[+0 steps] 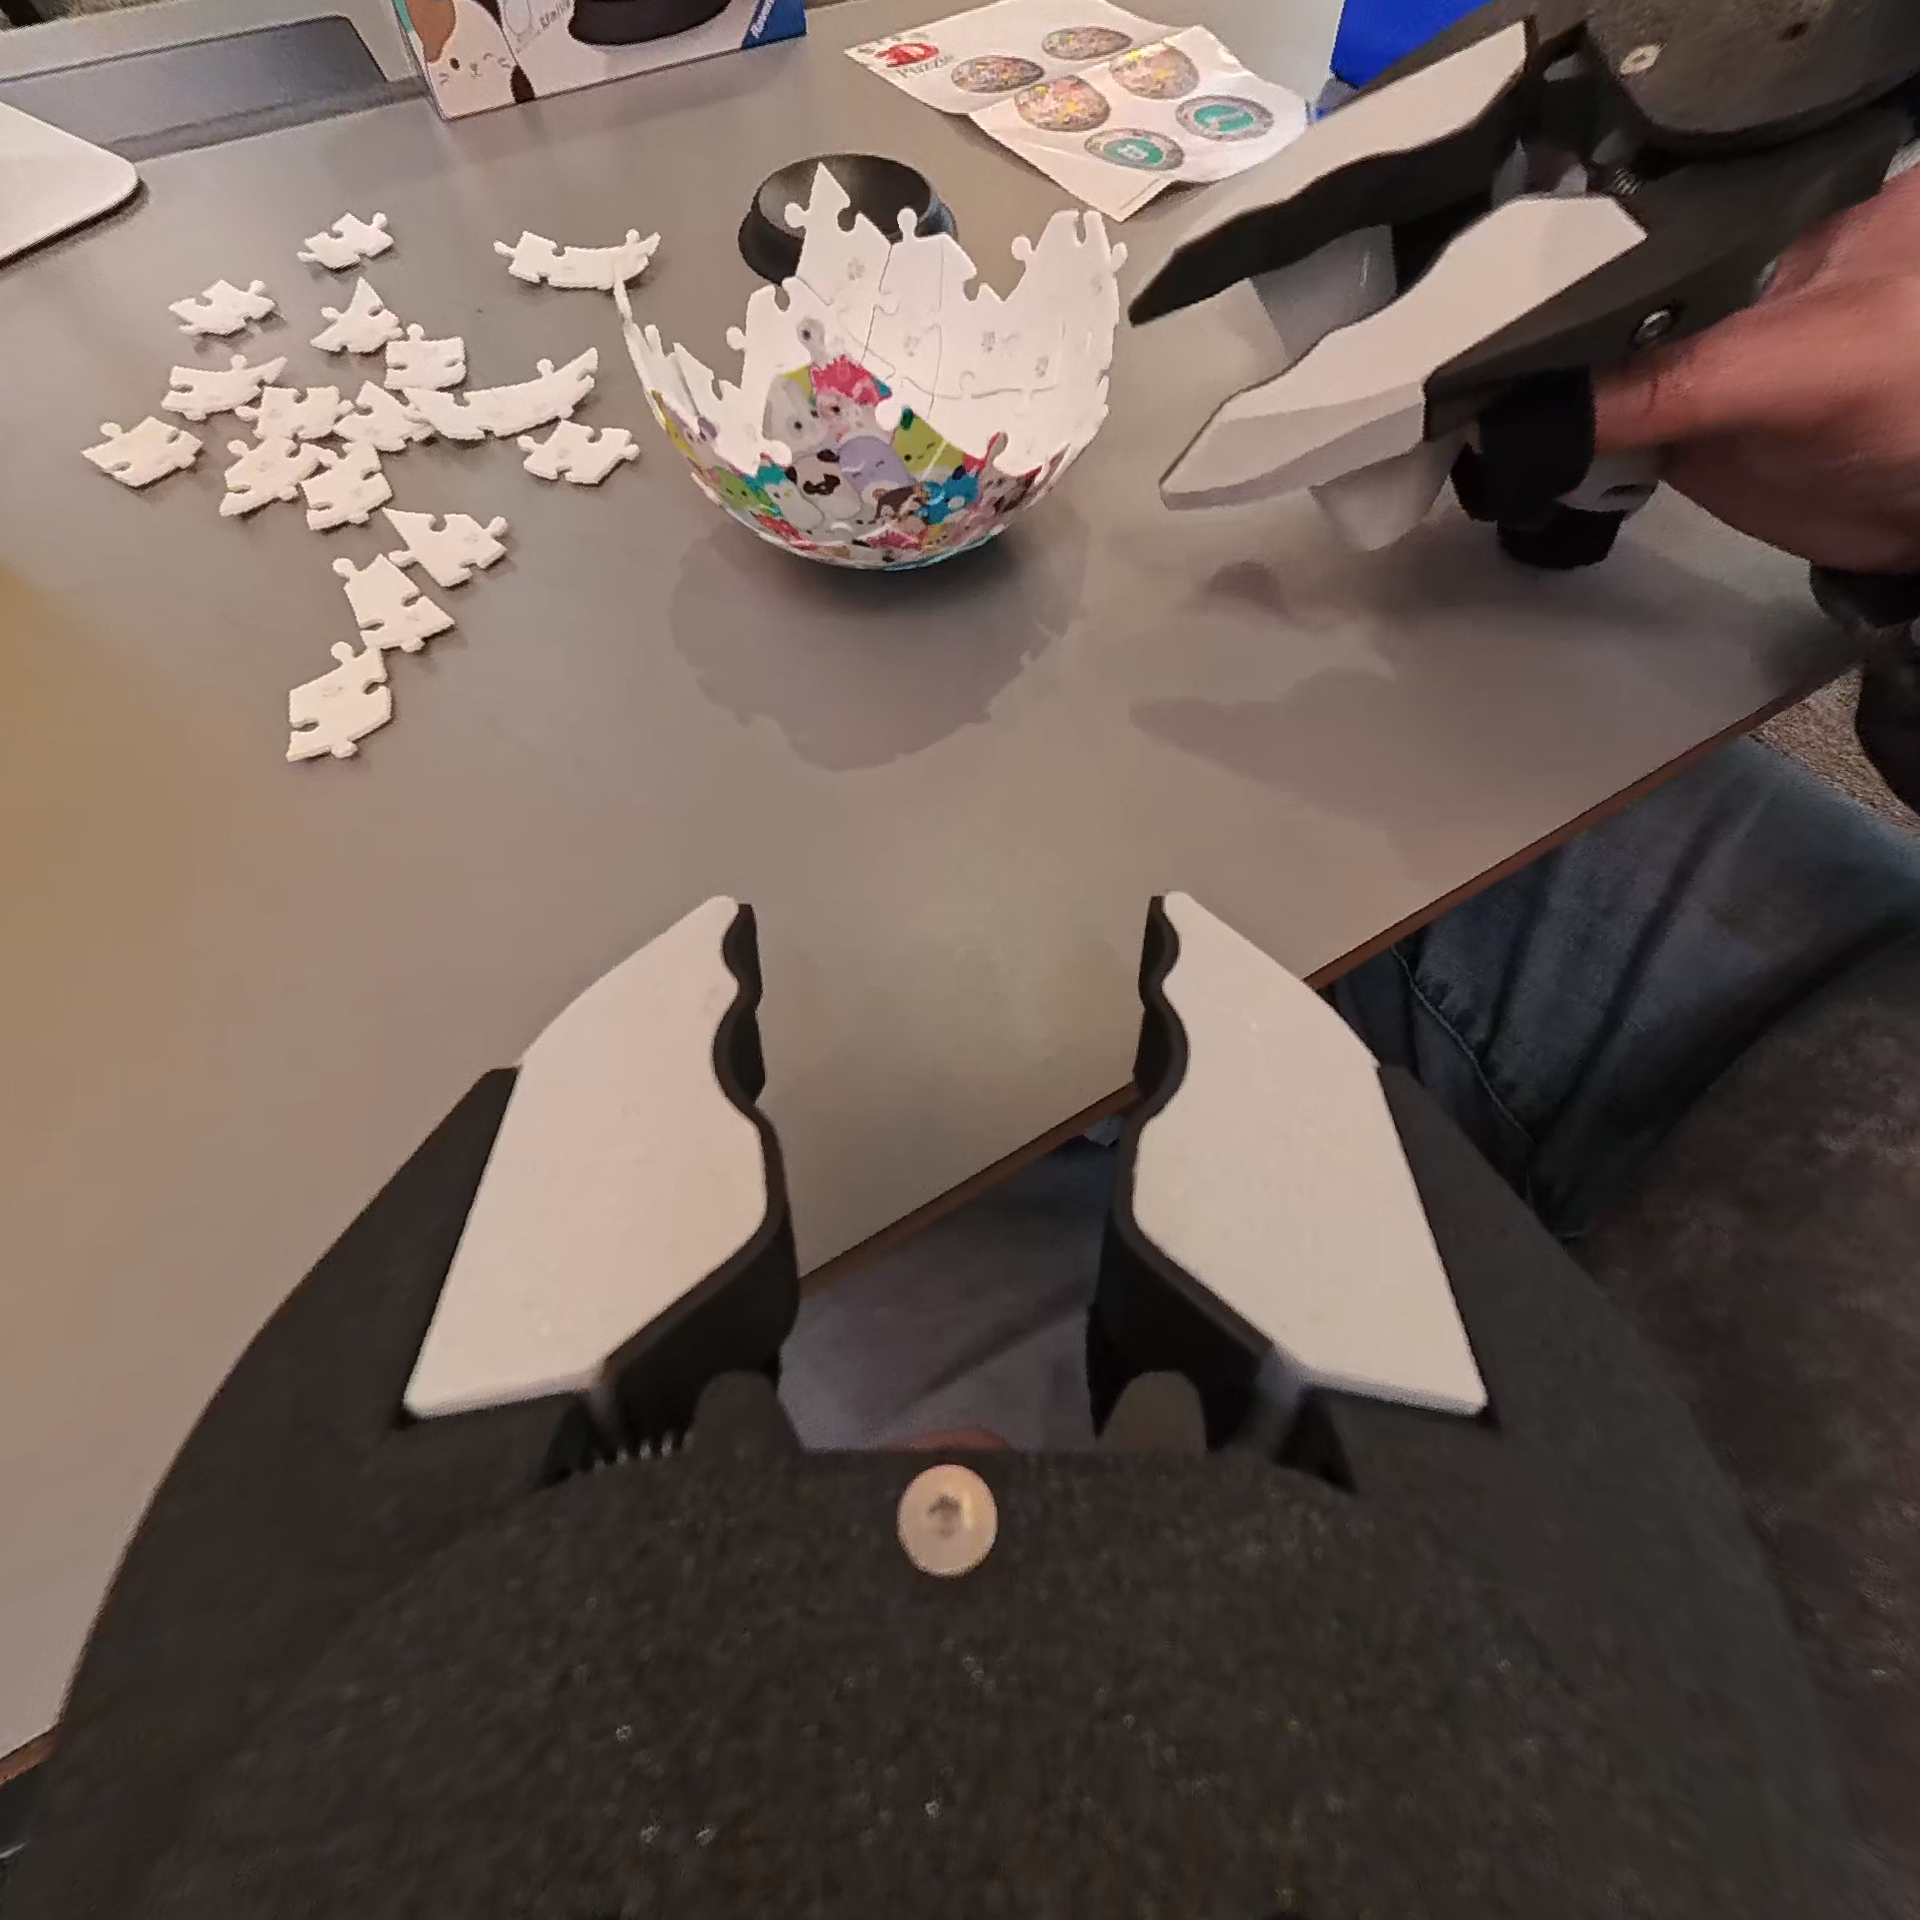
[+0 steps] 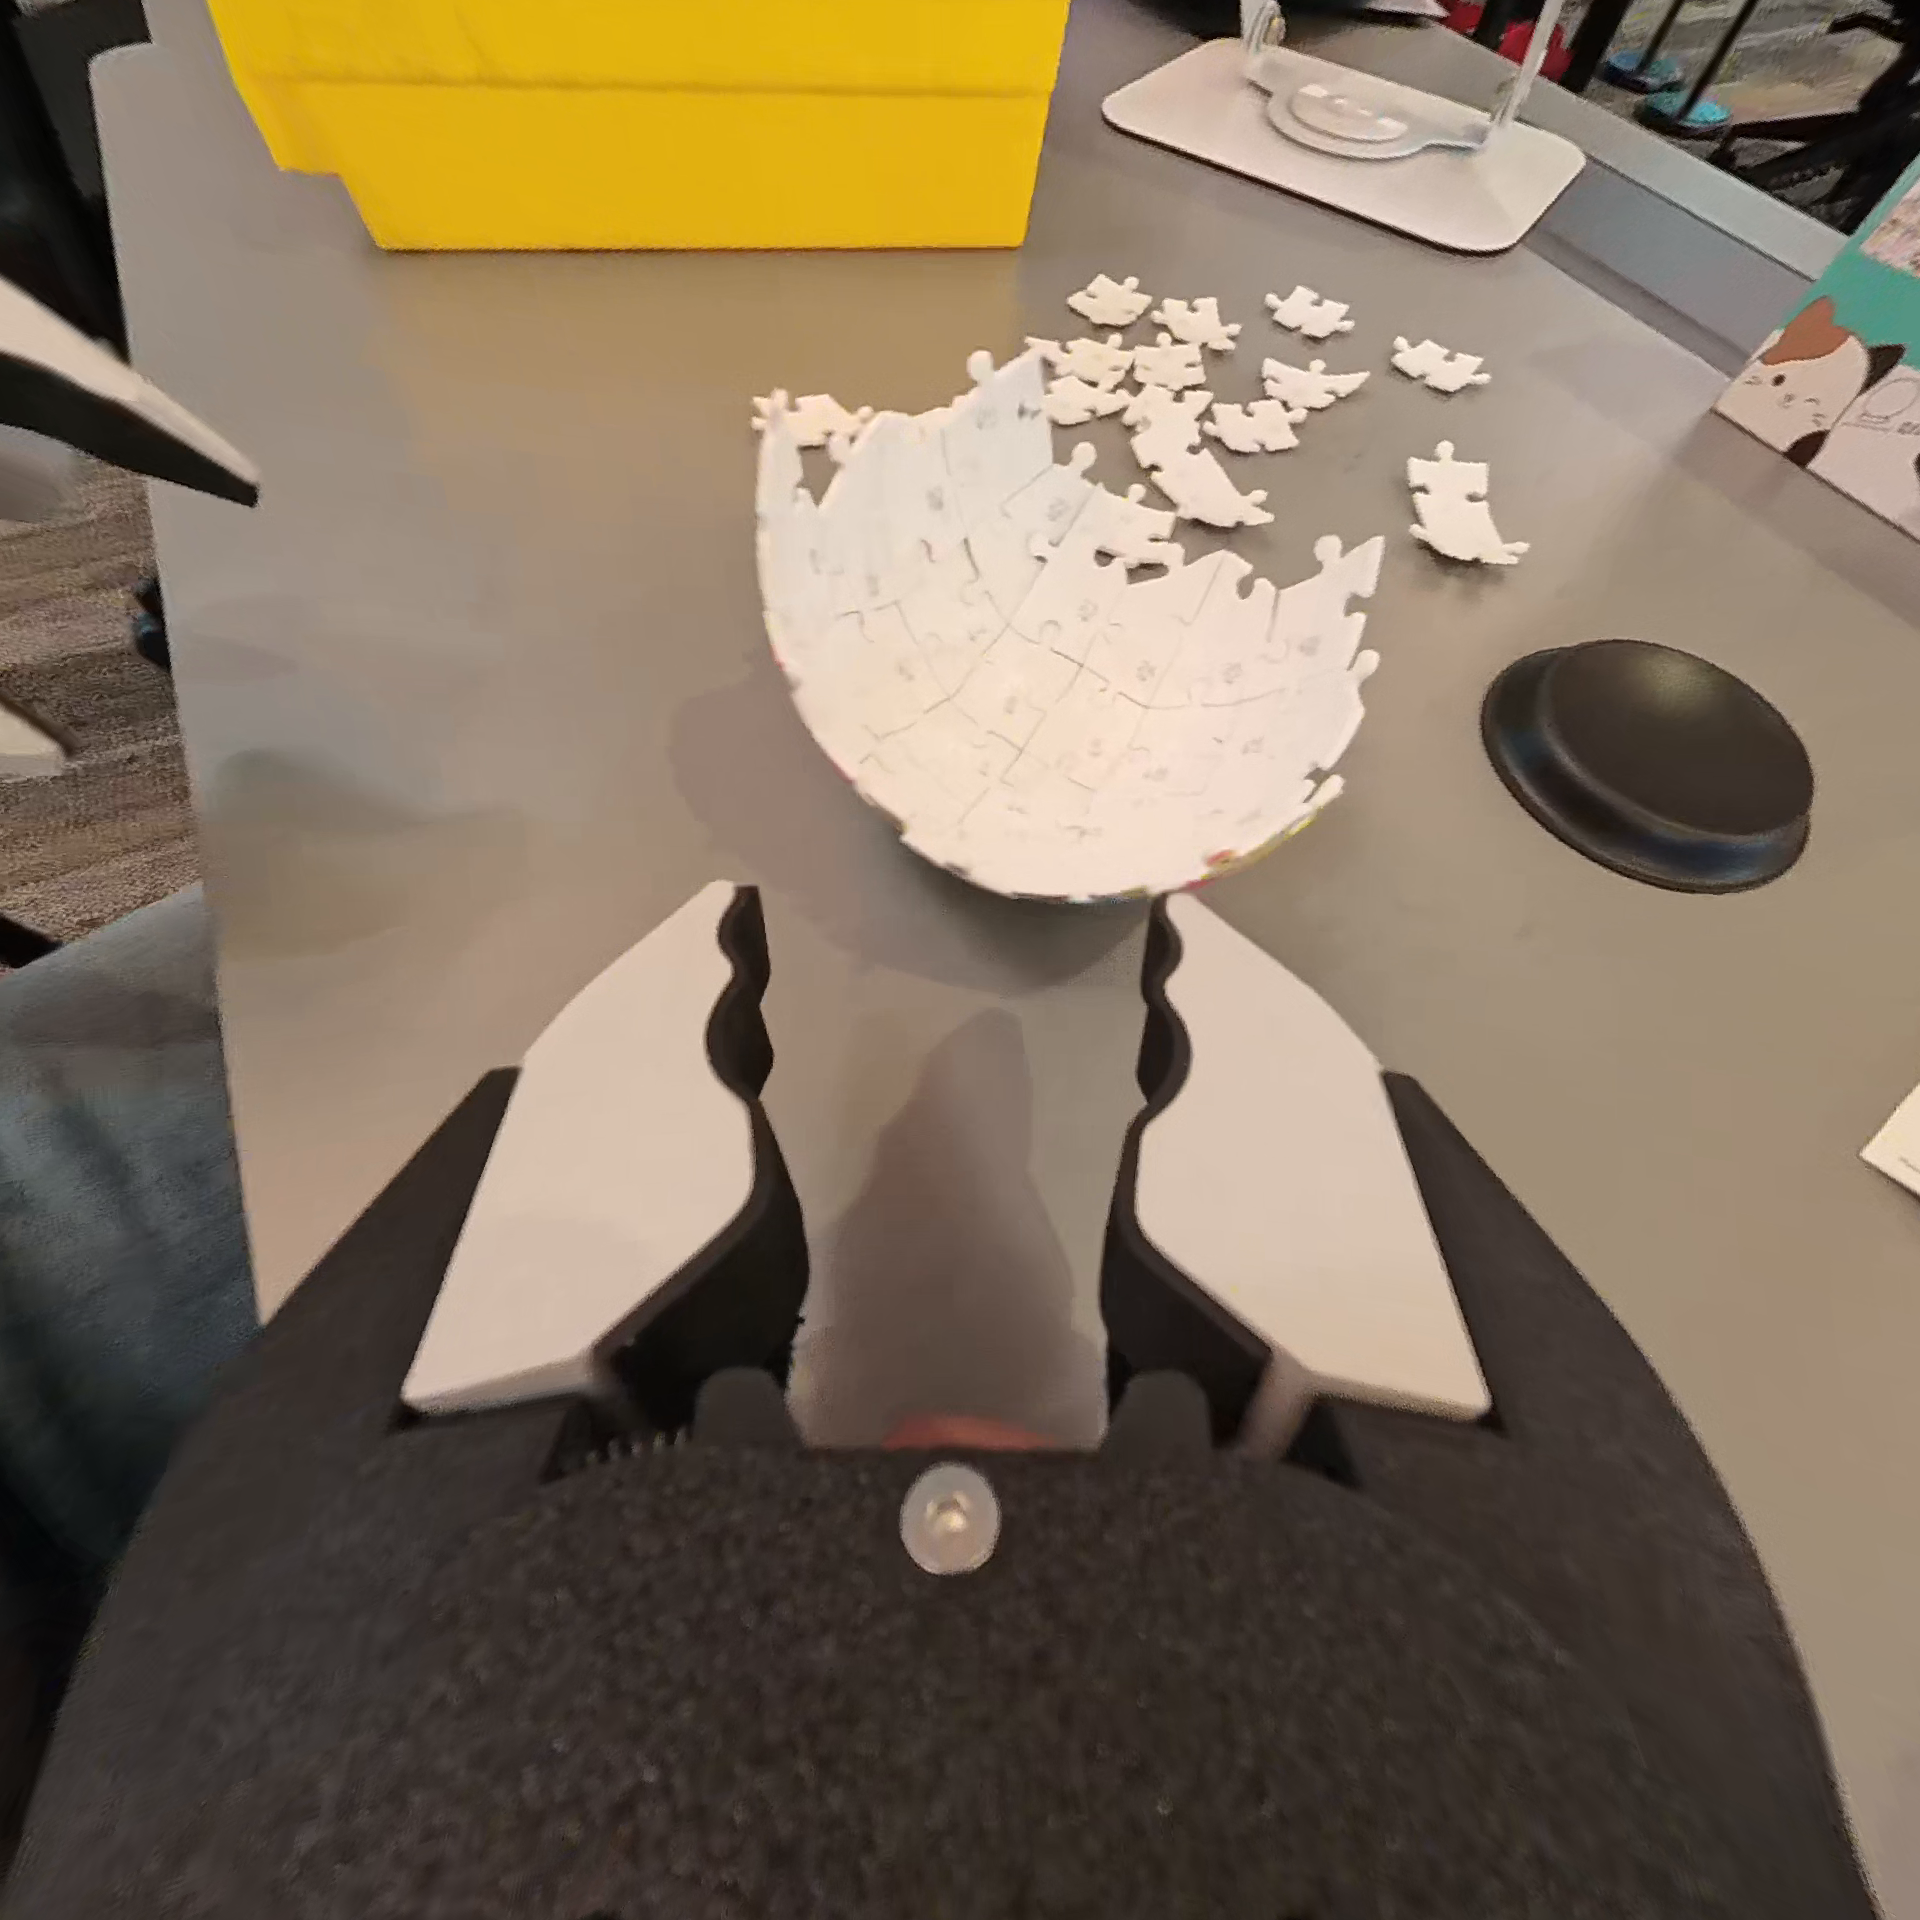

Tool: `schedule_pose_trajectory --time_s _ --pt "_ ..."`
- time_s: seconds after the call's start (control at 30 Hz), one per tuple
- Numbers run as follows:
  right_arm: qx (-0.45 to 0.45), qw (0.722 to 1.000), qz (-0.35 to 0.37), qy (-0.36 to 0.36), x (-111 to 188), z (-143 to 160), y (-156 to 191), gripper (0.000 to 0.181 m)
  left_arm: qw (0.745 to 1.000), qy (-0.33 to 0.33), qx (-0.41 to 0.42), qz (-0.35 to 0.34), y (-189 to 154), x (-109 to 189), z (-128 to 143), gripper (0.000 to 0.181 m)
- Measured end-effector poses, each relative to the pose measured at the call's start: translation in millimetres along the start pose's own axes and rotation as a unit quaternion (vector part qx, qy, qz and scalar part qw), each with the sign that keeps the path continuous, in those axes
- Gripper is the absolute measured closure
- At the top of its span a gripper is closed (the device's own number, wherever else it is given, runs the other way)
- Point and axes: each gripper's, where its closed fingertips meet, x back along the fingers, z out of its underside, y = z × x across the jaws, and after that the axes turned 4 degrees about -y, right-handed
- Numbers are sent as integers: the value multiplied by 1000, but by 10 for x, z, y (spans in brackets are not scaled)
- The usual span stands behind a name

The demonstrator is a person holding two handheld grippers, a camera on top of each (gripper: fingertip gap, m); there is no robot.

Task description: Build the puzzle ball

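I hold the left gripper over the bench near edge, jaws spread, empty. Right gripper, jaws spread and empty, points at the half-built puzzle ball mid-bench, loose pieces beside it.

We see: puzzle ball white inside, multicoloured cartoon outside | loose pieces white | surface grey | stand black

i counted two grippers, one half-built puzzle ball, one black stand, one yellow box, and roughly twenty loose pieces.
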Motion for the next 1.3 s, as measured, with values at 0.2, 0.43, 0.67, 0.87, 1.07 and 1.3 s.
schedule_pose_trajectory --time_s 0.2,0.43,0.67,0.87,1.07,1.3 --pt "-34 999 -32 -19 96 -76 28 129 1000 4 1 13 -39 -35 4 110" --pt "-40 997 -56 -24 -32 -54 106 112 999 18 5 35 -103 -115 32 107" --pt "-57 998 -11 -17 15 -12 -255 108 999 25 6 42 -56 -153 57 108" --pt "-73 996 -38 -25 98 -53 -104 111 997 23 40 61 -52 -145 56 108" --pt "-59 998 -28 -23 192 18 29 112 996 20 53 62 26 -151 54 108" --pt "-55 998 -6 -26 258 40 -19 117 994 14 88 63 153 -199 30 108"
